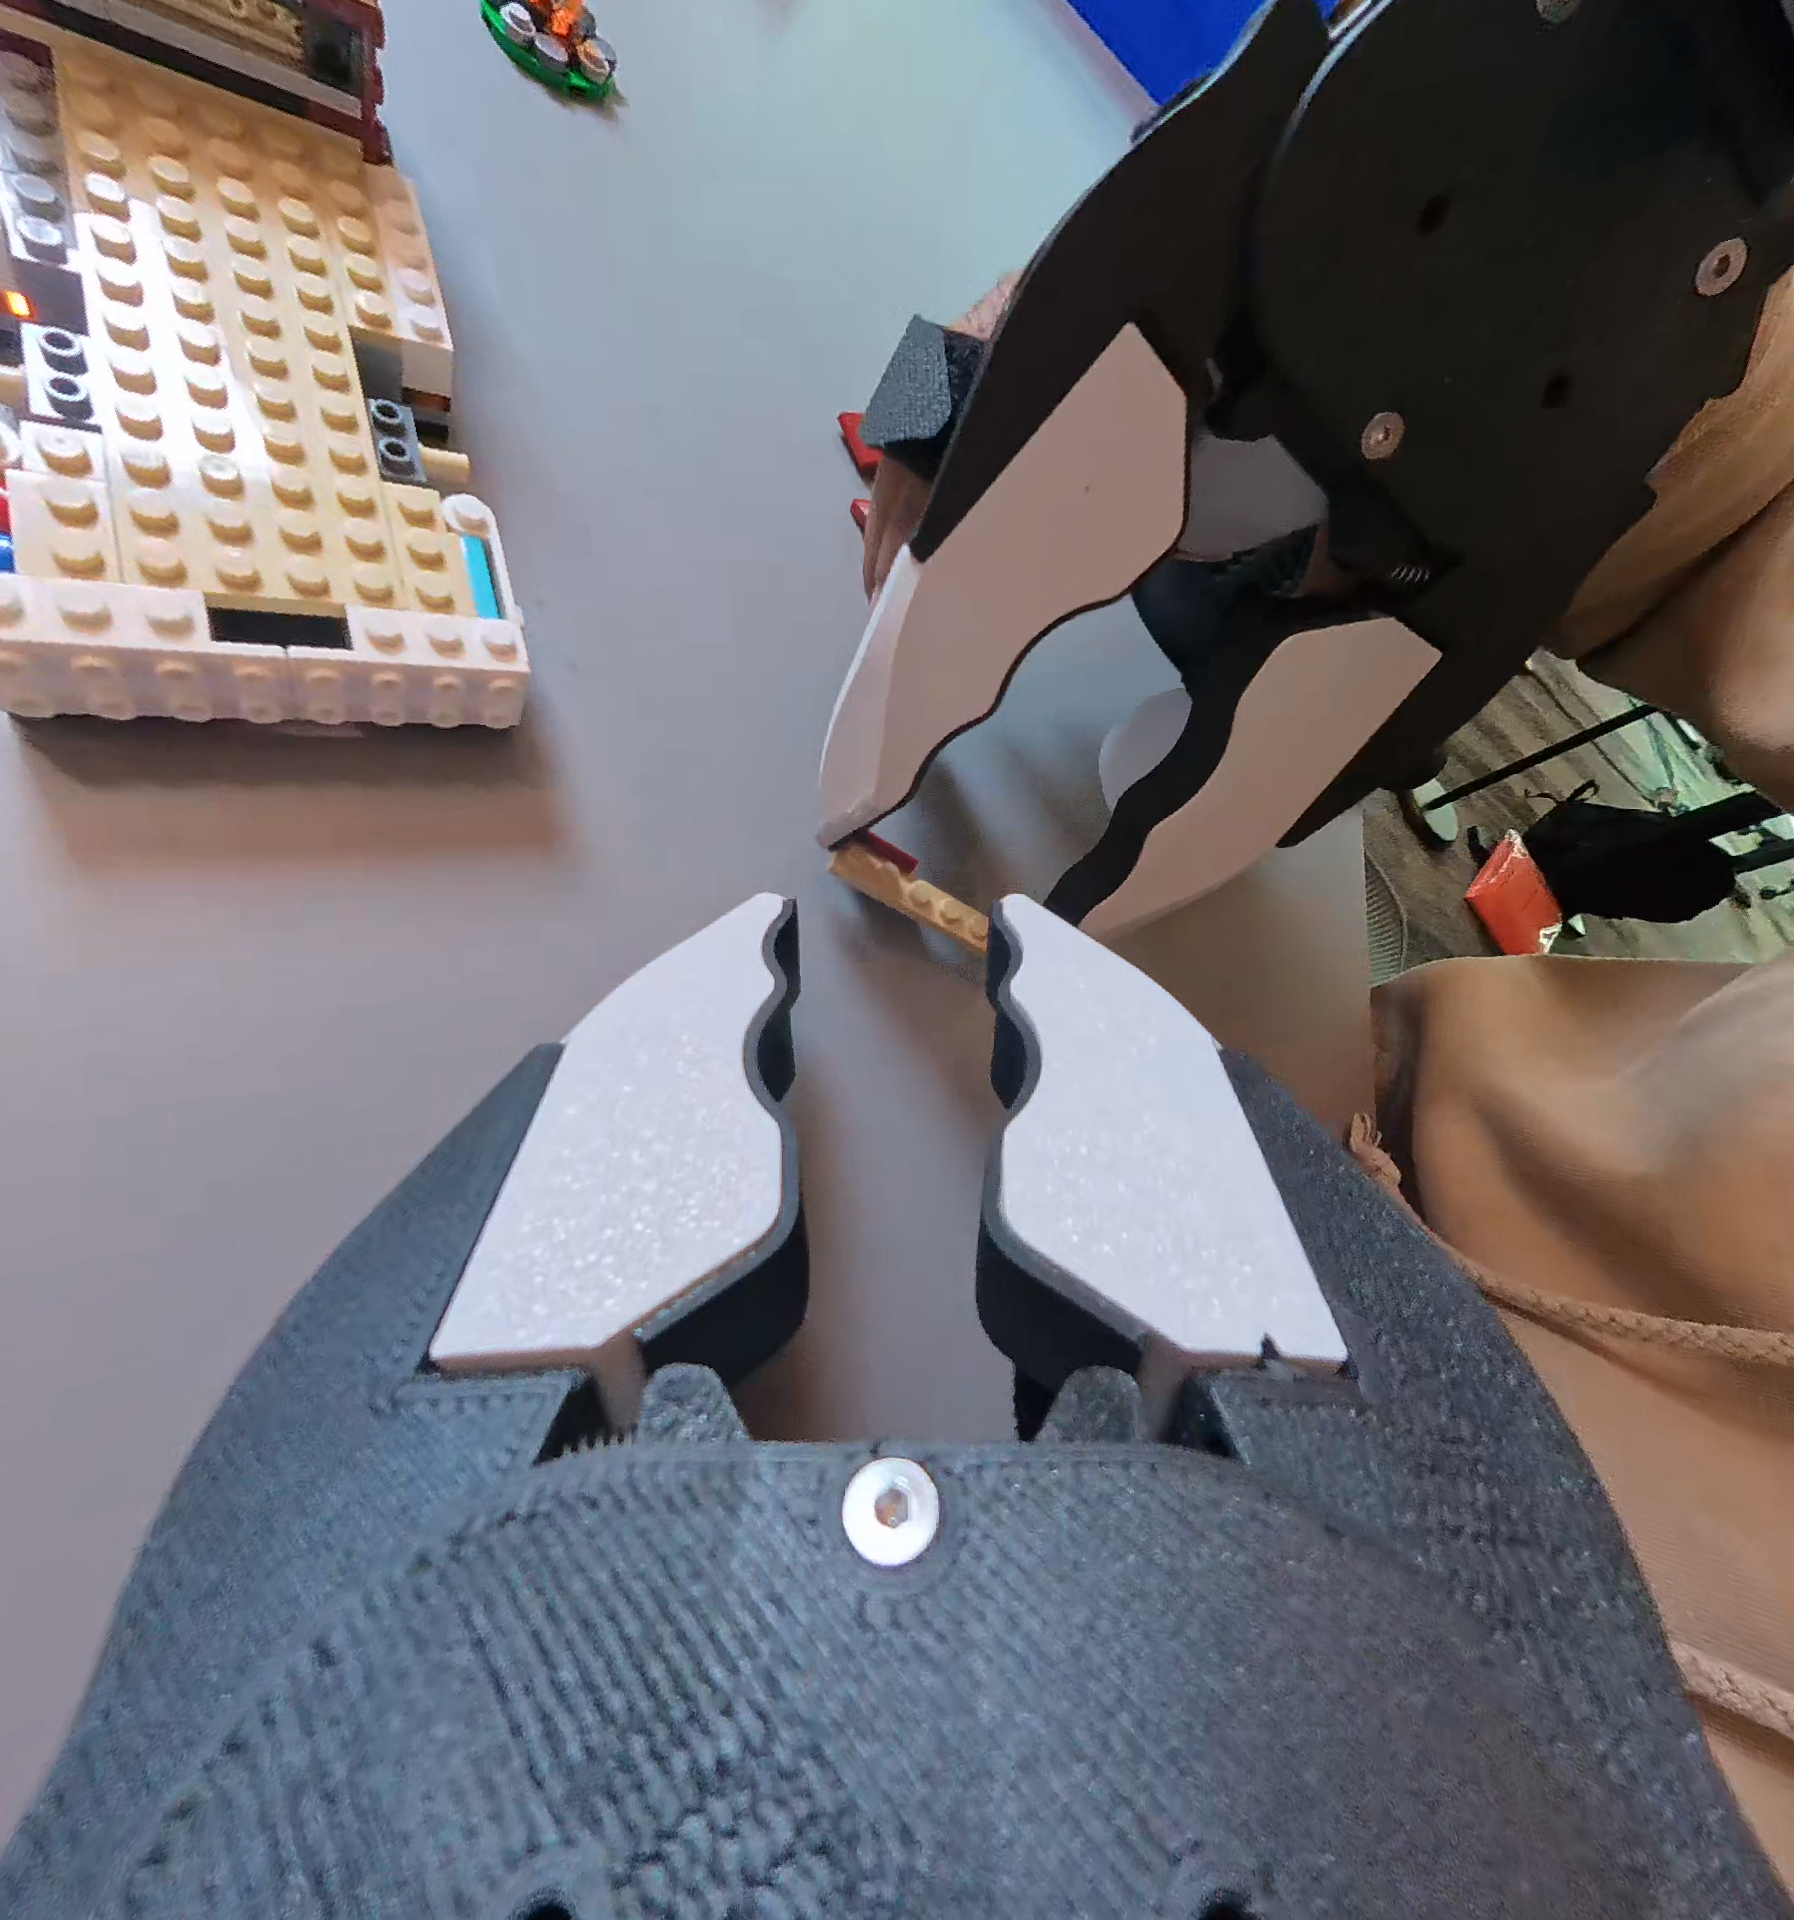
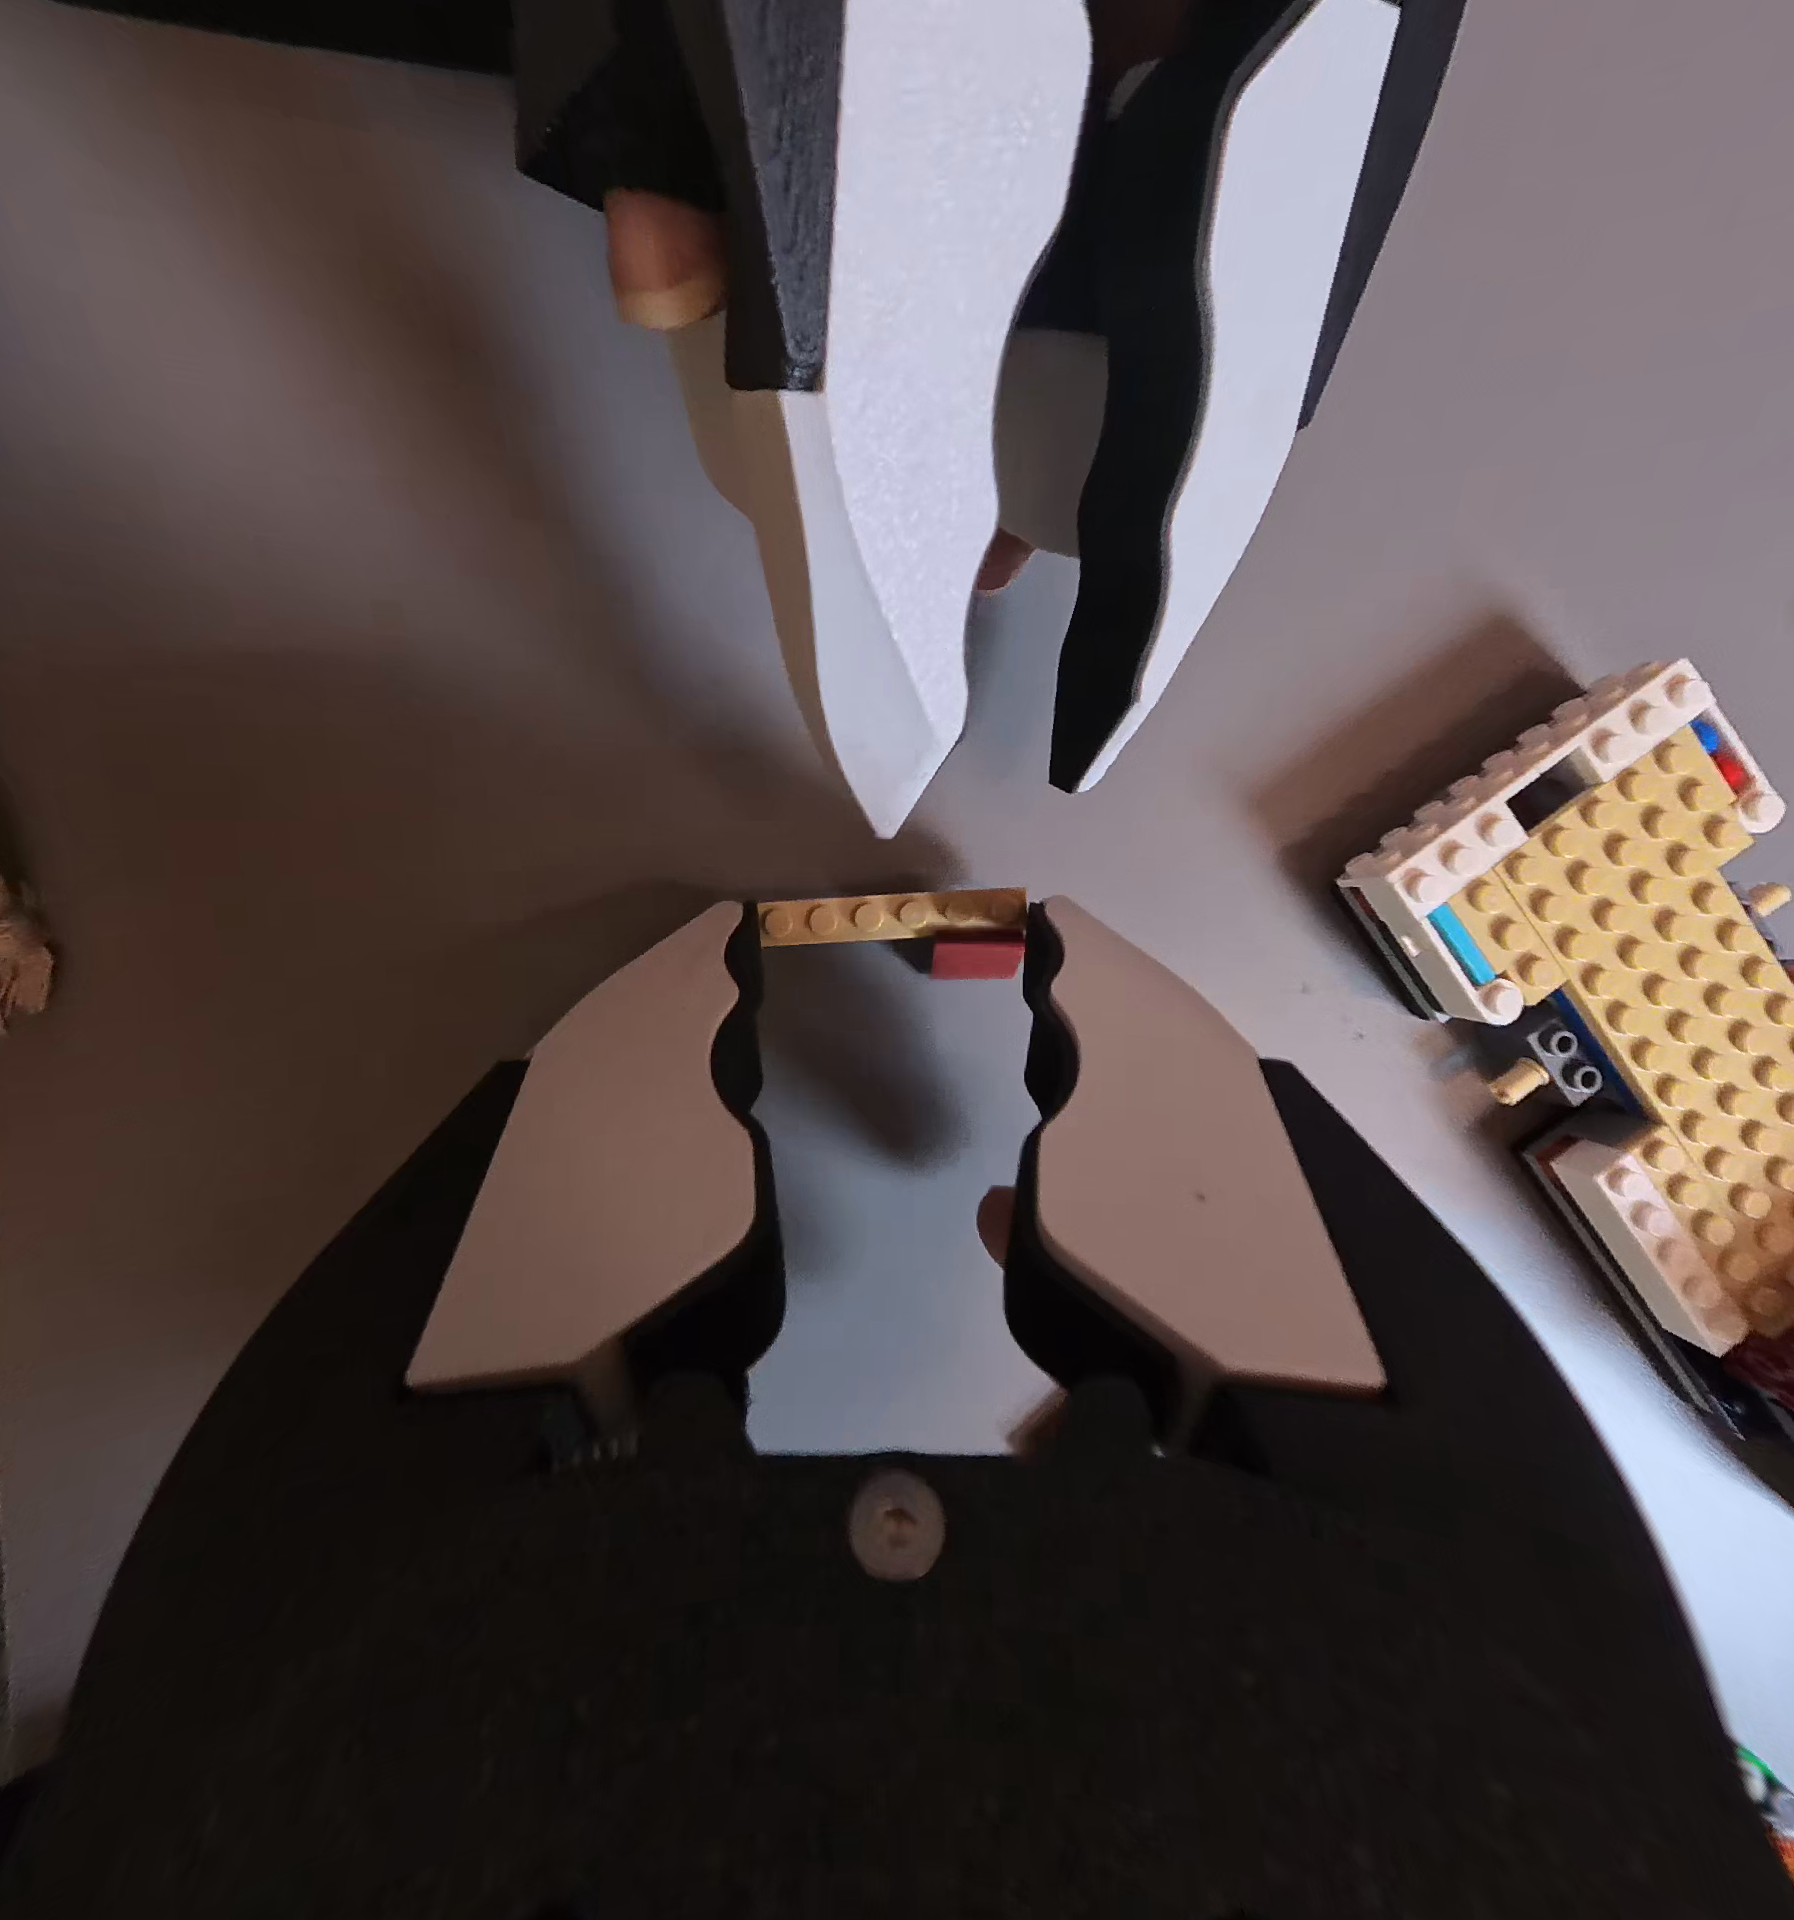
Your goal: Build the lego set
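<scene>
A tan studded plate (image 2: 888,920) with a small dark red piece (image 2: 976,956) fixed at one end spans the gap of my right gripper (image 2: 893,925). Both pads press on the plate's ends, so it is shut on the plate lengthwise, low over the grey table (image 2: 249,727). In the left wrist view the plate (image 1: 924,904) and red piece (image 1: 893,850) sit between the right gripper's (image 1: 950,873) tips. My left gripper (image 1: 893,914) is open and empty, its fingertips just short of the plate. It points at the plate from the far side in the right wrist view (image 2: 976,805).
A large tan and white brick build (image 1: 218,364) stands on the table to the left; it also shows at the right of the right wrist view (image 2: 1641,987). A small green piece (image 1: 550,47) lies far back. A person's tan sleeve (image 1: 1599,1247) fills the right side. Less than 4 cm separates the two grippers' tips. The small green piece (image 1: 550,47) lies around 20 cm away from my right fingertips.
</scene>
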`<move>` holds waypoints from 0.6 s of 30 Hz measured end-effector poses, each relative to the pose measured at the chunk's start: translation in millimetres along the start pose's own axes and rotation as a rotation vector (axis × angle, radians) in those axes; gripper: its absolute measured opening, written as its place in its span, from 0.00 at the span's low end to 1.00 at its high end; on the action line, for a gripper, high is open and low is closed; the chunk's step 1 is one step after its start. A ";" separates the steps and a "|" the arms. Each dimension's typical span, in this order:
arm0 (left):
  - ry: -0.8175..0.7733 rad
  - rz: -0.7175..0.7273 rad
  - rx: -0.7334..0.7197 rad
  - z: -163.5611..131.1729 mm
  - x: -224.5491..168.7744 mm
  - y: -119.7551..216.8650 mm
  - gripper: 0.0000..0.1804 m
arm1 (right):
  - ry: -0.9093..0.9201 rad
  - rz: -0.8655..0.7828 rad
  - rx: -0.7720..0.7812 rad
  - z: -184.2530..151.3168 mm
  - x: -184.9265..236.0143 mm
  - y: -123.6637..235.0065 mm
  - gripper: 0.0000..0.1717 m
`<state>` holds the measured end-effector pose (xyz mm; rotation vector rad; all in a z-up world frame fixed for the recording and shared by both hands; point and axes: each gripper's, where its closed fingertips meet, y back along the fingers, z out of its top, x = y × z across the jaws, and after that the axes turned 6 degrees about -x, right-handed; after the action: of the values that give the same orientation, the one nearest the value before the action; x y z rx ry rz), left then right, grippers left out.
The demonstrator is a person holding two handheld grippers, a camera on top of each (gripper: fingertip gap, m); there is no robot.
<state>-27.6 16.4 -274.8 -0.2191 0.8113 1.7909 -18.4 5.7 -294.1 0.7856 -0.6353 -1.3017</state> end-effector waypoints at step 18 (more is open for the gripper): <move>0.212 -0.236 -0.115 18.9 -30.3 5.9 0.14 | 0.049 -0.185 -0.242 36.6 -11.8 33.0 0.28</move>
<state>-16.9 3.9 -242.6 -0.5656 0.7959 1.6089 -29.9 14.7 -245.6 0.6858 -0.3630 -1.4911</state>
